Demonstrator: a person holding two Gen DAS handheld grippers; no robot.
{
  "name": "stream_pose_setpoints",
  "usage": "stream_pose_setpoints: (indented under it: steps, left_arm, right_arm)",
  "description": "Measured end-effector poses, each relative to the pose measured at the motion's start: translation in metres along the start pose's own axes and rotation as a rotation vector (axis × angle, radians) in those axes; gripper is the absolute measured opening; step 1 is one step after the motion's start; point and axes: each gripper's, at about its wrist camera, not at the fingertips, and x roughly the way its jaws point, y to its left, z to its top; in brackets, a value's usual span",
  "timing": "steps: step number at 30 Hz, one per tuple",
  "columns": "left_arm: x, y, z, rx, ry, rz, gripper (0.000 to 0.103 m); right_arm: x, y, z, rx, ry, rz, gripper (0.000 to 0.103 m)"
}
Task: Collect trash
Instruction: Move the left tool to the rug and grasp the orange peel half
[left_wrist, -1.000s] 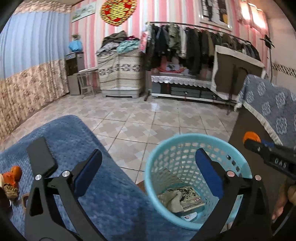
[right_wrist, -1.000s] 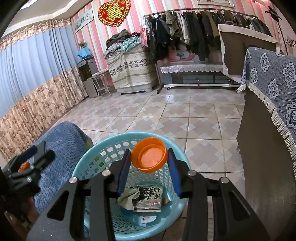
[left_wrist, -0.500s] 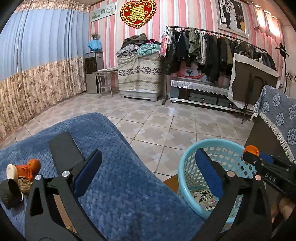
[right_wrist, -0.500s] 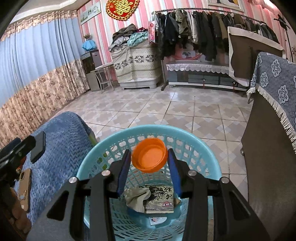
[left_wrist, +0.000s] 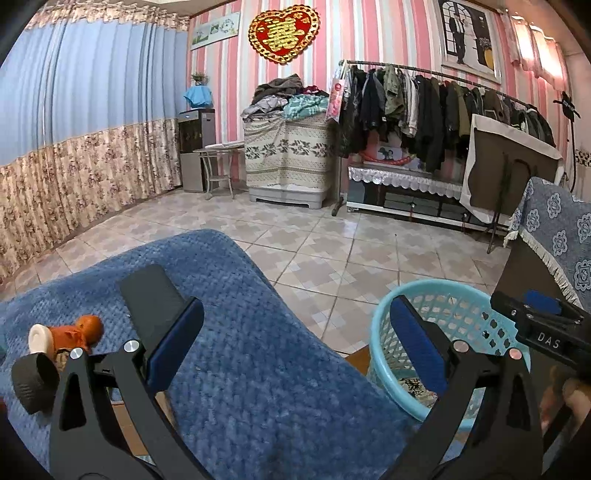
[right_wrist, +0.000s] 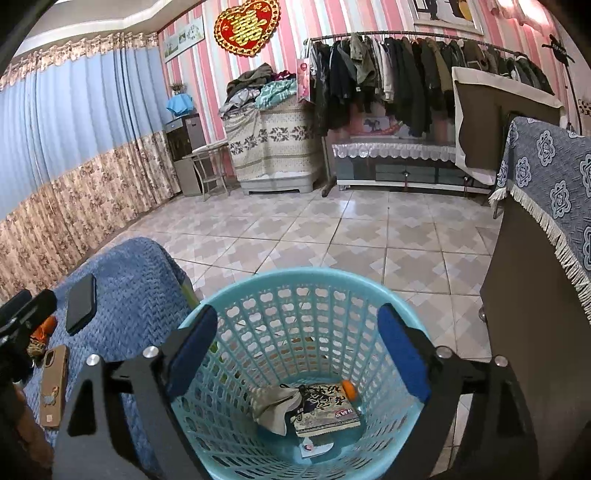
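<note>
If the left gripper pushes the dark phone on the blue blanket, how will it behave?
The dark phone looks flat and stiff, so it should probably slide, not roll. The knitted blue blanket may drag on it. It lies near the blanket's drooping edge, so a hard push might send it off.

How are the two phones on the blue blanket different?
The black phone is dark and plain; the tan phone has a brownish case with a small decoration. The black phone lies farther from the camera, the tan phone nearer, by the picture's left edge. Both lie flat on the blue blanket.
</note>
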Motion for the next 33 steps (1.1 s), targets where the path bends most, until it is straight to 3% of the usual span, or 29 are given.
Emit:
stream_pose_setpoints:
  steps: [15,21,27,33]
  left_arm:
    - [-0.054,0.067,-0.005,-0.063,-0.033,0.111,0.098]
    - [-0.075,0.109,-0.024,-0.108,-0.022,0.183,0.098]
    - [-0.096,0.148,-0.046,-0.152,0.011,0.235,0.098]
    - [-0.12,0.19,-0.074,-0.181,0.053,0.303,0.098]
  right_arm:
    - [-0.016,0.058,-0.007,-0.115,-0.036,0.061,0.087]
    - [-0.021,0.089,-0.016,-0.134,-0.022,0.12,0.087]
    - [-0.027,0.133,-0.035,-0.239,-0.004,0.155,0.087]
    - [-0.034,0.171,-0.056,-0.277,0.034,0.247,0.087]
